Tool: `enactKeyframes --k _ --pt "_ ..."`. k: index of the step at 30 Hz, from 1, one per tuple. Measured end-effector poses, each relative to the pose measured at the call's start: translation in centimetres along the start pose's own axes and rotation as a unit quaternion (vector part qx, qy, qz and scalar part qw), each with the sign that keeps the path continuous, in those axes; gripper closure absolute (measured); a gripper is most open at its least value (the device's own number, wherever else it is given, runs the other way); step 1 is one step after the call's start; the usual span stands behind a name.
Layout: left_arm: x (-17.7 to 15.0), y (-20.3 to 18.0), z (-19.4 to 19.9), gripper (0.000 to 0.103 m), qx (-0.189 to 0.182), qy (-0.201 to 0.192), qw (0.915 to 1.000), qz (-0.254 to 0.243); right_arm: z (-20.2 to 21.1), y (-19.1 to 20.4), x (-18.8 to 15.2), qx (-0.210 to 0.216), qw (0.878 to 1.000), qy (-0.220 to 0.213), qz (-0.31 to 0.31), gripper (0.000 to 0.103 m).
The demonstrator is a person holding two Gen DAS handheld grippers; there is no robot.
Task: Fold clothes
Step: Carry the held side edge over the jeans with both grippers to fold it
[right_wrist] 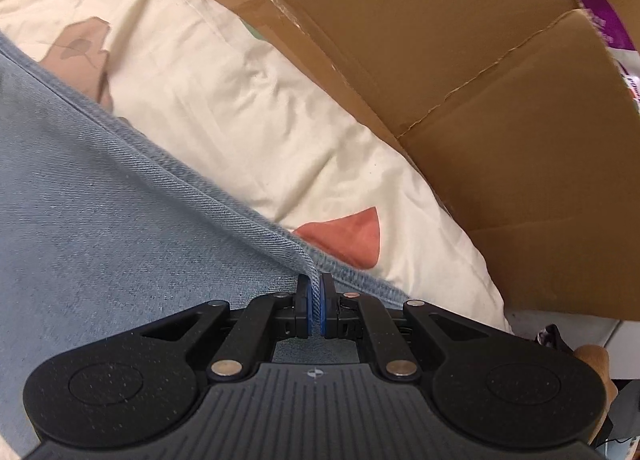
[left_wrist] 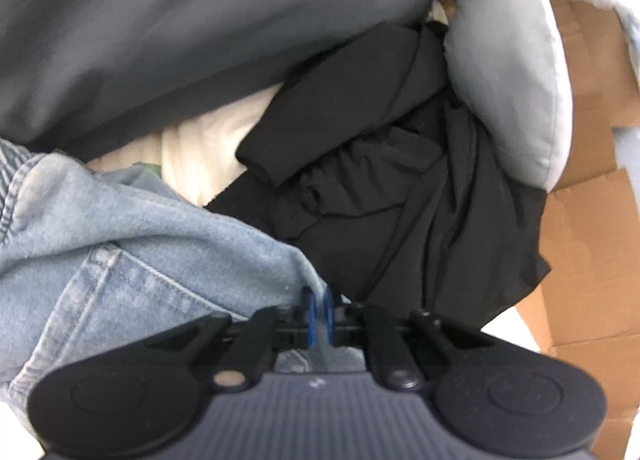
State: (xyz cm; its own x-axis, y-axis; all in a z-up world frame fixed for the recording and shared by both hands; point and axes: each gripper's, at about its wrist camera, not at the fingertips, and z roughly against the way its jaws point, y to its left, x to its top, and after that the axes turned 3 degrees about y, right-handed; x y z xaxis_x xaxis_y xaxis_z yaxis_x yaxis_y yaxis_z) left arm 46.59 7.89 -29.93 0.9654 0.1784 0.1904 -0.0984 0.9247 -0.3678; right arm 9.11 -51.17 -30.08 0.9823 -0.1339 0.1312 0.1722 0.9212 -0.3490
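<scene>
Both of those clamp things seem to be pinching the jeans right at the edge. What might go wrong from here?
1. Each gripper, left and right, holds only a thin edge of the jeans, so the heavy denim could slip free.
2. The black garment lies right against the jeans and might get dragged along.
3. The cardboard box stands close beside the right gripper, so a wide swing could hit it.

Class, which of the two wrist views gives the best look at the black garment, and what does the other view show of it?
The left wrist view. There the black garment lies crumpled in plain sight beyond the jeans that the left gripper pinches. The right wrist view shows none of it: only denim, cream bedding and cardboard.
</scene>
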Motion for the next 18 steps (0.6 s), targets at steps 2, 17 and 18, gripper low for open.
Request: enactKeyframes --k 2,17,18 --pt "-0.1 -0.4 -0.4 0.090 -0.006 0.017 0.9998 -0.011 -0.7 0.2 0.3 -0.003 1.000 0.005 -0.001 0.103" --pt "-0.4 -1.4 -0.4 0.097 -0.016 0.008 0.9994 -0.030 -2.9 0.7 1.2 -0.024 0.999 0.044 0.002 0.103" --pt "-0.4 -1.5 -0.6 0.097 -0.017 0.008 0.9993 -0.031 -2.9 0.7 1.2 -0.025 0.999 0.047 0.003 0.103"
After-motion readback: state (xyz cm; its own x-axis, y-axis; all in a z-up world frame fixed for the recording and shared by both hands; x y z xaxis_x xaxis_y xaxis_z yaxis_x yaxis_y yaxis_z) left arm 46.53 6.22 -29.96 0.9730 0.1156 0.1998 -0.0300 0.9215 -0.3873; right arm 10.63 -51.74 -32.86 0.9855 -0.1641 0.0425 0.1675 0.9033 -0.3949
